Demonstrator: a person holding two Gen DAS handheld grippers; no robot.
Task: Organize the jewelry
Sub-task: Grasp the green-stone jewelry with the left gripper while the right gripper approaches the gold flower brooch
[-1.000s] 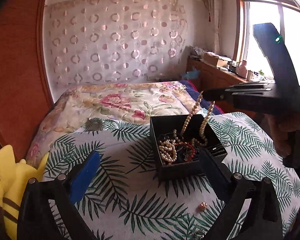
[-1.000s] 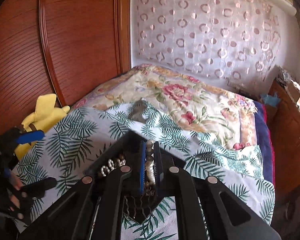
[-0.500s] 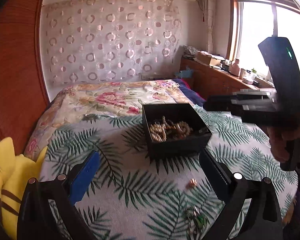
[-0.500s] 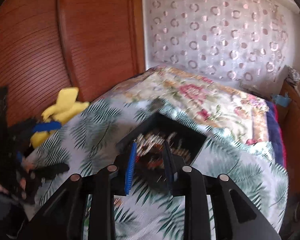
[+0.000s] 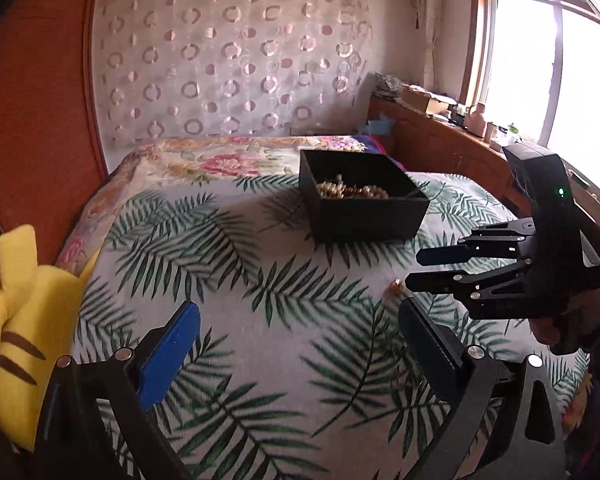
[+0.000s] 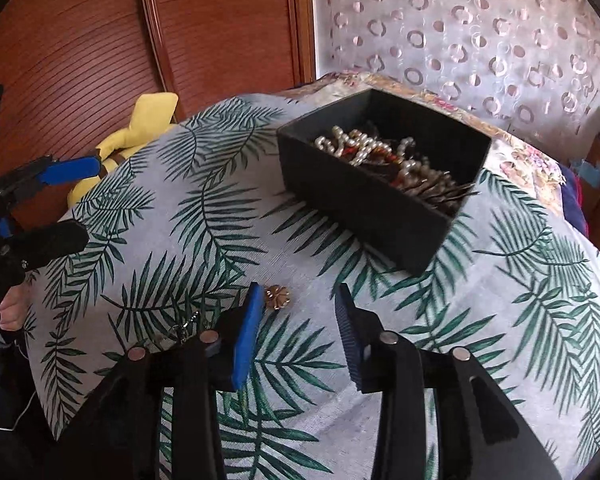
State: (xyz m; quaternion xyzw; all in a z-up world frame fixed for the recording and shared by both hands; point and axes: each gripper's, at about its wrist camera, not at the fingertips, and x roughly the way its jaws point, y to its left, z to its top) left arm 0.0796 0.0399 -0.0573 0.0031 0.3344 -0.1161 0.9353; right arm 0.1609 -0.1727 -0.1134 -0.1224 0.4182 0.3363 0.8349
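Left wrist view shows the left claw [image 5: 298,332] low over a bed covered by a palm-leaf cloth [image 5: 236,280]; its jaws stand wide apart with nothing between them; a black box [image 5: 364,210] sits on the cloth farther back, heaped with pearl strands [image 5: 352,191] and darker beads; a small gold piece [image 5: 396,288] lies on the cloth in front of the box, just beside the tips of the right claw [image 5: 414,270], which a hand [image 5: 556,320] holds in from the right side; a yellow plush toy [image 5: 24,320] lies at the bed's left edge. Right wrist view shows the right claw's jaws partly apart, having just been opening, with only bare cloth between them; the gold piece sits just beyond the tip of the blue pad on the left finger [image 6: 246,336]; whether they touch cannot be told; a thin, small chain piece [image 6: 188,326] lies left of that finger; the box stands beyond, well apart from the pads.
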